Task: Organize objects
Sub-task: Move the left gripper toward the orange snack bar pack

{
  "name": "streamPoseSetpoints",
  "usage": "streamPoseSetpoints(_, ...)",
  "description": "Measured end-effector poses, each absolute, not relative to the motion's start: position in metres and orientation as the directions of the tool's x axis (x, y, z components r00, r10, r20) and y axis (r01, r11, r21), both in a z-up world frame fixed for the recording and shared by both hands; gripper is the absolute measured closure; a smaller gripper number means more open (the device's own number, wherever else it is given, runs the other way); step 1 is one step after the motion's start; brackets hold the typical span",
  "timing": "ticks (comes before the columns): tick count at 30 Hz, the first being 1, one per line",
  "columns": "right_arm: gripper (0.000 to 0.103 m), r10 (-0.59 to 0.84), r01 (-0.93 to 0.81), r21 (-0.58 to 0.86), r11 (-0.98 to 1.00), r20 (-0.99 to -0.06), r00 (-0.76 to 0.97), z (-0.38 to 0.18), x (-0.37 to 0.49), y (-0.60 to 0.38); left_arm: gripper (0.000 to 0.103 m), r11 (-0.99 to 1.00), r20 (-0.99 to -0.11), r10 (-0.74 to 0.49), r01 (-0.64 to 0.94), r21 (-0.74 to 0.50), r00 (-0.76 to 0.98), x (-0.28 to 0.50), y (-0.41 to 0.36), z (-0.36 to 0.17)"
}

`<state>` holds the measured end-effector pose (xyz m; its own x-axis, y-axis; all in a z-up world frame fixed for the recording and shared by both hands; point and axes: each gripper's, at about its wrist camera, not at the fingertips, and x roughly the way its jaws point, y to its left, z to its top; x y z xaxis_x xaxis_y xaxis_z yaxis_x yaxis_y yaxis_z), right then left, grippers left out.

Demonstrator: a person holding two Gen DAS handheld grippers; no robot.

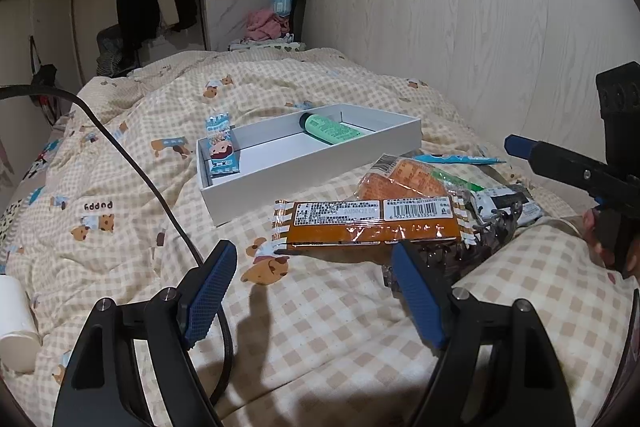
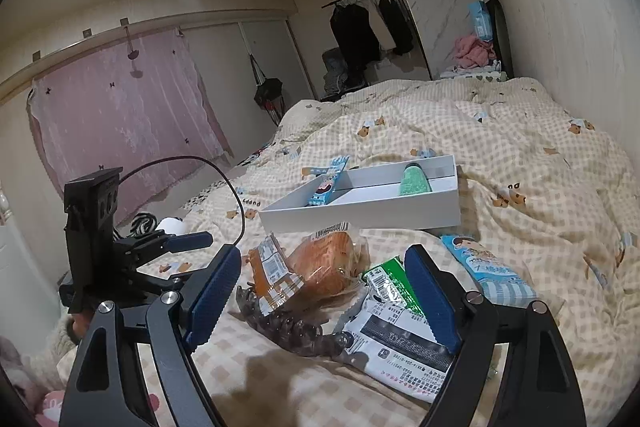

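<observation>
A white tray [image 1: 312, 183] lies on the checked bed cover, holding a green tube [image 1: 332, 129] and a blue snack pack [image 1: 222, 147]; it also shows in the right wrist view [image 2: 360, 215]. A pile of snack packs lies in front of it: an orange bar [image 1: 372, 223], an orange bread pack [image 2: 324, 263], a green pack [image 2: 390, 285], a white pack [image 2: 404, 343], a blue pack [image 2: 490, 271] and a dark hair clip [image 2: 288, 323]. My left gripper [image 1: 316, 291] is open, just short of the orange bar. My right gripper [image 2: 320, 295] is open above the pile.
The wooden wall [image 1: 480, 27] runs along the bed's right side. A black cable [image 1: 132, 163] trails across the cover at the left. A white cylinder [image 1: 14, 323] lies at the left edge. Clothes [image 1: 264, 25] are heaped at the far end.
</observation>
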<state>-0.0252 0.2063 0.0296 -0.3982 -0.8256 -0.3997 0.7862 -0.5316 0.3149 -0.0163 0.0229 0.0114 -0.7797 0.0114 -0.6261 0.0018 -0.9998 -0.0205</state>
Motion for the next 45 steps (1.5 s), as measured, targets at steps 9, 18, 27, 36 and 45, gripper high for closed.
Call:
streamPoseSetpoints(9, 0.018, -0.824, 0.78, 0.327, -0.534, -0.41, -0.392, 0.0276, -0.0273, 0.2064, 0.02, -0.999, -0.635, 0.027, -0.003, -0.04, -0.772, -0.0159, 0.0223, 0.0102)
streamPoseSetpoints(18, 0.018, -0.82, 0.777, 0.327, -0.537, -0.418, -0.39, 0.0273, -0.0277, 0.2044, 0.029, -1.0, -0.624, -0.017, 0.025, -0.004, -0.781, -0.0146, 0.0247, 0.011)
streamPoseSetpoints(27, 0.018, -0.817, 0.77, 0.335, -0.543, -0.424, -0.391, 0.0261, -0.029, 0.2036, 0.029, -0.998, -0.646, 0.014, 0.026, -0.052, -0.763, -0.0198, 0.0167, 0.0073)
streamPoseSetpoints(36, 0.018, -0.816, 0.769, 0.337, -0.544, -0.426, -0.391, 0.0259, -0.0296, 0.2037, 0.029, -0.998, -0.65, 0.016, 0.026, -0.055, -0.76, -0.0205, 0.0162, 0.006)
streamPoseSetpoints(45, 0.018, -0.817, 0.768, 0.34, -0.543, -0.425, -0.389, 0.026, -0.0293, 0.2038, 0.026, -0.998, -0.658, 0.013, 0.027, -0.05, -0.753, -0.0216, 0.0167, 0.0044)
